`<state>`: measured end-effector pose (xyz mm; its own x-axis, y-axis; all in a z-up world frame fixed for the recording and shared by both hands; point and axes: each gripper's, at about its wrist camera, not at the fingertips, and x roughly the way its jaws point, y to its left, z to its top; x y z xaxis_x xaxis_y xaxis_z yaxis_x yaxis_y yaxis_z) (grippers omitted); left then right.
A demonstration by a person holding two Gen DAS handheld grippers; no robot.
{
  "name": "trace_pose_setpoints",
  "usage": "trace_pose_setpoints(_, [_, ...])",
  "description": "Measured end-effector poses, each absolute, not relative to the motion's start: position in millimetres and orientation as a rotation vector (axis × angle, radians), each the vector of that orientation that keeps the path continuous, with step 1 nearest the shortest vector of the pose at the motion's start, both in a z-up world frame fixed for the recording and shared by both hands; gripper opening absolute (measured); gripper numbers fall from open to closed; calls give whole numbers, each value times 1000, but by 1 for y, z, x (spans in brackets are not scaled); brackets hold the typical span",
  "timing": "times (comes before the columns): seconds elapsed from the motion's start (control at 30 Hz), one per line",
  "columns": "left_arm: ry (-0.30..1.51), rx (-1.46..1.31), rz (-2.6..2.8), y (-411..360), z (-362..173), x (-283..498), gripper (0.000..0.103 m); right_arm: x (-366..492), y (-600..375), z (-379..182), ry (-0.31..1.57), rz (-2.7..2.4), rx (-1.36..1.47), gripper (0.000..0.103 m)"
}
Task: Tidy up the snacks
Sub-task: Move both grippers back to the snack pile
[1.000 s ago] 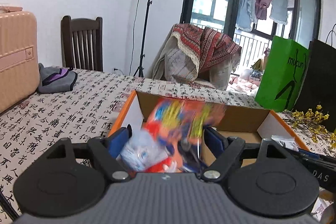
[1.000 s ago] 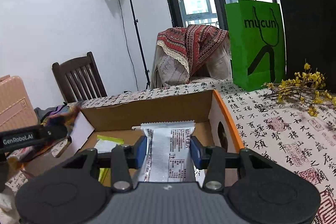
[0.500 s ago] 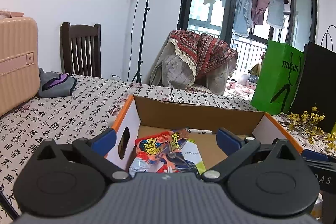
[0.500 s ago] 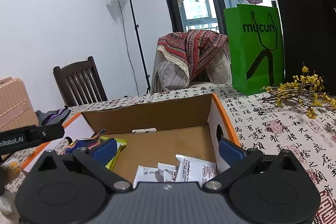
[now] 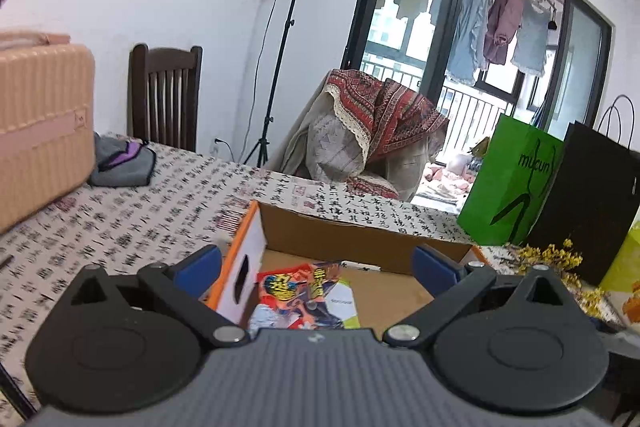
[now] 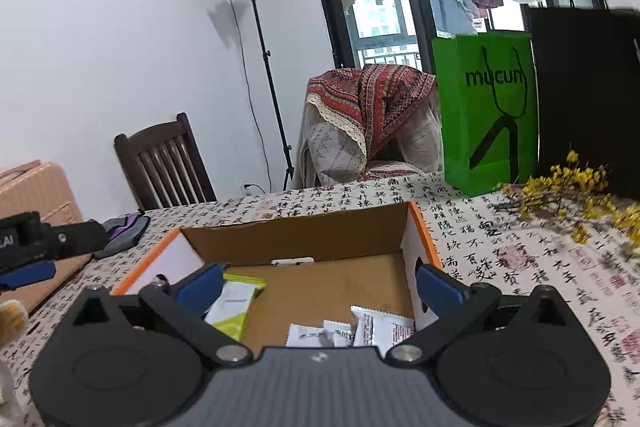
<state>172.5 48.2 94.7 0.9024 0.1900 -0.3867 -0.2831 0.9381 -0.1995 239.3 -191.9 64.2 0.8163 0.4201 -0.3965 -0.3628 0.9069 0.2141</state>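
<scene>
An open cardboard box (image 5: 360, 235) (image 6: 296, 231) with orange rims stands on the calligraphy tablecloth. A colourful red and blue snack packet (image 5: 296, 295) lies at its left end, over a green and white packet (image 5: 344, 303) (image 6: 234, 303). Several white packets (image 6: 360, 327) lie at the box's right end. My left gripper (image 5: 316, 263) hangs above the box's left part, open and empty. Above the right part, my right gripper (image 6: 320, 281) is also open with nothing between its blue pads. The left gripper's side shows at the left edge of the right wrist view.
A pink suitcase (image 5: 36, 123) and a grey cloth (image 5: 120, 163) sit at the table's left. A green bag (image 6: 488, 107), a black bag (image 6: 584, 95) and yellow flowers (image 6: 572, 195) stand at the right. Chairs and a lamp stand (image 5: 280, 47) are behind the table.
Both grippers let go: the colourful packet dropped from the left one and the white packet from the right one into the box. Both grippers then rose and drew back a little.
</scene>
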Motion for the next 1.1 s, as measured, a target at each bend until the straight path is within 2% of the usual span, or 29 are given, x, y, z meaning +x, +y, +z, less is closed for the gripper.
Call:
trace_pose_setpoints(0.23, [420,-238,231,58,95,140,103,205,-195,70,475,450,69,103])
trace_pose_setpoints(0.83, [590,-258,224,100,17,64,103,142,-196,15,633,438,-39,103])
trace_pose_setpoints(1.1, [613,-286,206,102,3,47,103,121,-199,-6,694,442,-74,103])
